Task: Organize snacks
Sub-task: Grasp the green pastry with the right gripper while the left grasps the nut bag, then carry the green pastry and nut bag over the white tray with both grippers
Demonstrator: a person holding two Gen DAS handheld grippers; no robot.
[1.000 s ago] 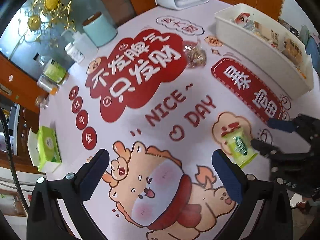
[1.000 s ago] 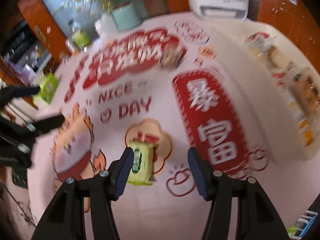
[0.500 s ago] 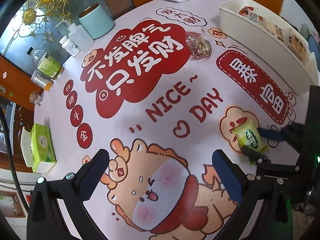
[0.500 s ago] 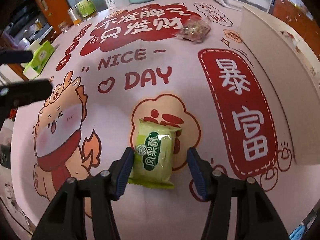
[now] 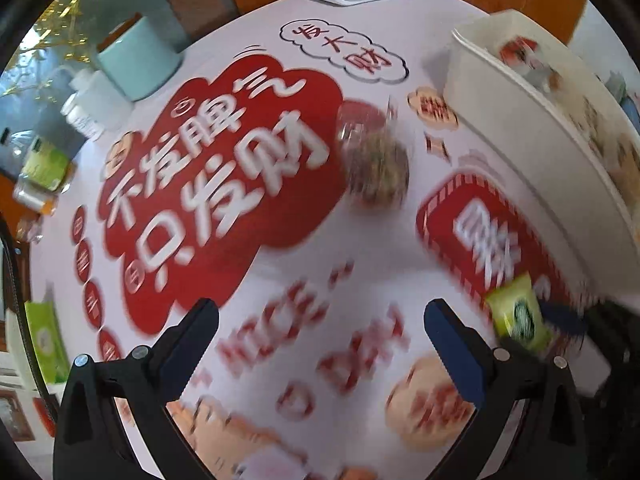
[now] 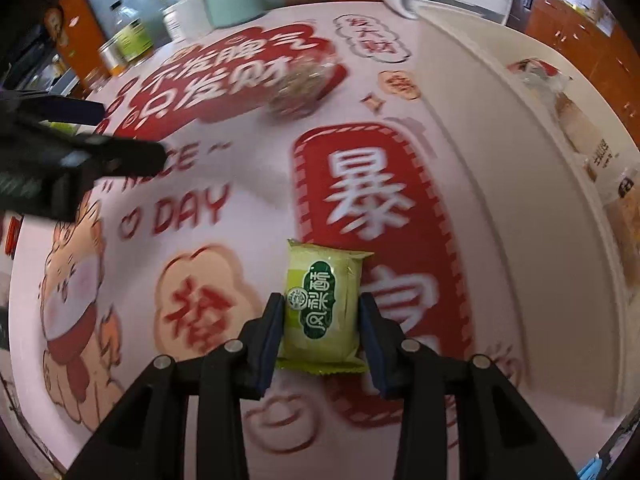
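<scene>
the right claw (image 6: 322, 320) has just been closing and now its 2 blue pads squeeze the green snack (image 6: 323, 304) from both sides, lifted a bit above the cloth (image 6: 256, 208). it points steeply down. the left claw (image 5: 320, 320) is wide apart with nothing in it, over the cloth near a blurry nut bag (image 5: 376, 168). the white bin (image 6: 472, 128) with snacks sits at the right. the cloth says "day"

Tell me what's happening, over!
Right gripper just closed on the green snack pack. Left gripper open, empty. Clear snack bag still on the table. White bin path clear.
</scene>
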